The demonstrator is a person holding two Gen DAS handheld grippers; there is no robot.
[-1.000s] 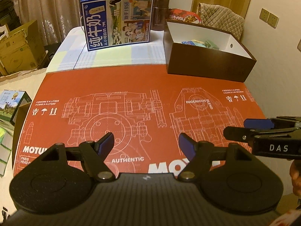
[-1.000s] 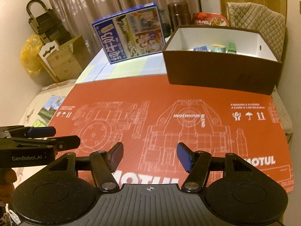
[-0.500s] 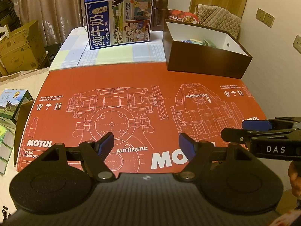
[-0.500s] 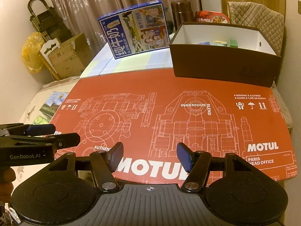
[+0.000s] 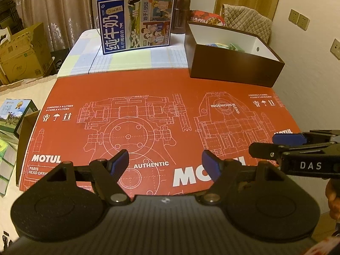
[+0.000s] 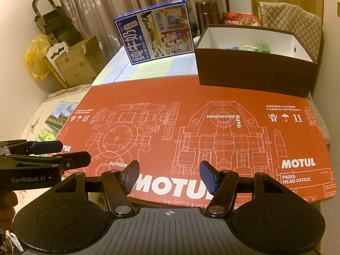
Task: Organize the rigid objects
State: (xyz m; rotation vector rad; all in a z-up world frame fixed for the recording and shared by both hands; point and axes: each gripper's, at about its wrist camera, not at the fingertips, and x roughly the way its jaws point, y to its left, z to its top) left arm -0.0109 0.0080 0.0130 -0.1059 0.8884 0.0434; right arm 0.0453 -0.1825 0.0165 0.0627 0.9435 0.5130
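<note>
— Inspector: Your left gripper (image 5: 164,163) and right gripper (image 6: 169,175) hang over the red cardboard sheet (image 5: 148,89), both released, nothing between the pads.

— Operator: And the objects?

— Inspector: Small items (image 6: 248,47) lie inside the brown box (image 6: 252,76) at the sheet's far right corner; the blue milk carton (image 5: 136,23) stands beyond its far edge.

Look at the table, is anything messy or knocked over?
Nothing stands out. The blue milk carton box stands upright at the back, the brown box sits flat beside it with a few small things inside, and the red cardboard sheet lies flat. Nothing is spilled.
</note>
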